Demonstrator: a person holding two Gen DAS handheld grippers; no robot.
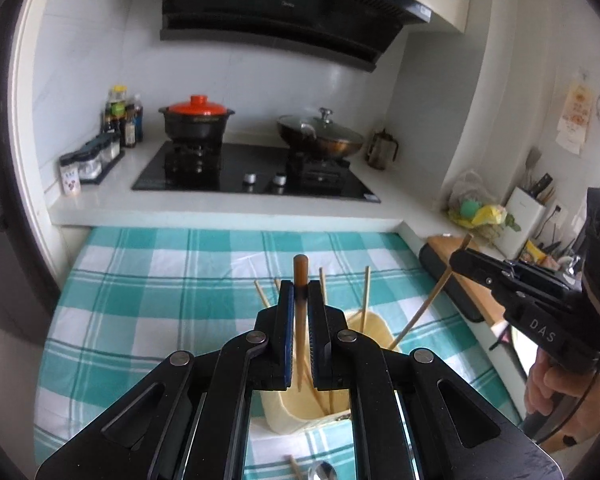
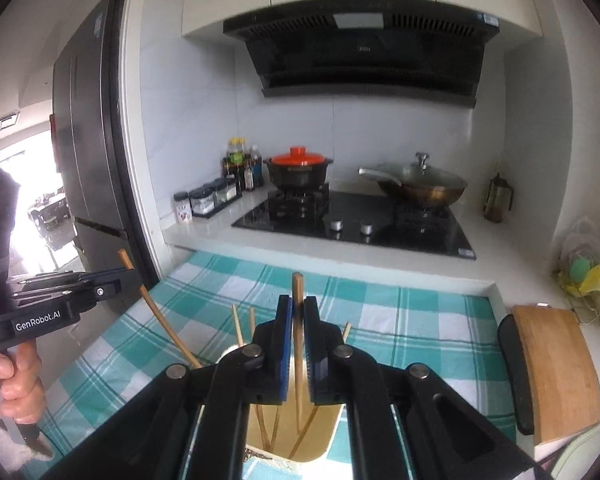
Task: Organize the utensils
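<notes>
A cream utensil holder [image 1: 300, 408] stands on the teal checked cloth [image 1: 160, 292] and holds several chopsticks. My left gripper [image 1: 300, 292] is shut on a brown chopstick [image 1: 300, 280] whose lower end reaches into the holder. My right gripper [image 2: 298, 308] is shut on a light wooden chopstick [image 2: 298, 344] that also points down into the holder [image 2: 292, 436]. The right gripper also shows at the right of the left wrist view [image 1: 458, 258]. The left gripper also shows at the left of the right wrist view [image 2: 134, 276].
A spoon [image 1: 322, 472] and another chopstick [image 1: 296, 468] lie on the cloth near me. A wooden cutting board [image 2: 556, 372] lies on the right. Behind is a black hob [image 1: 252, 172] with a red-lidded pot [image 1: 196, 118] and a wok [image 1: 320, 136].
</notes>
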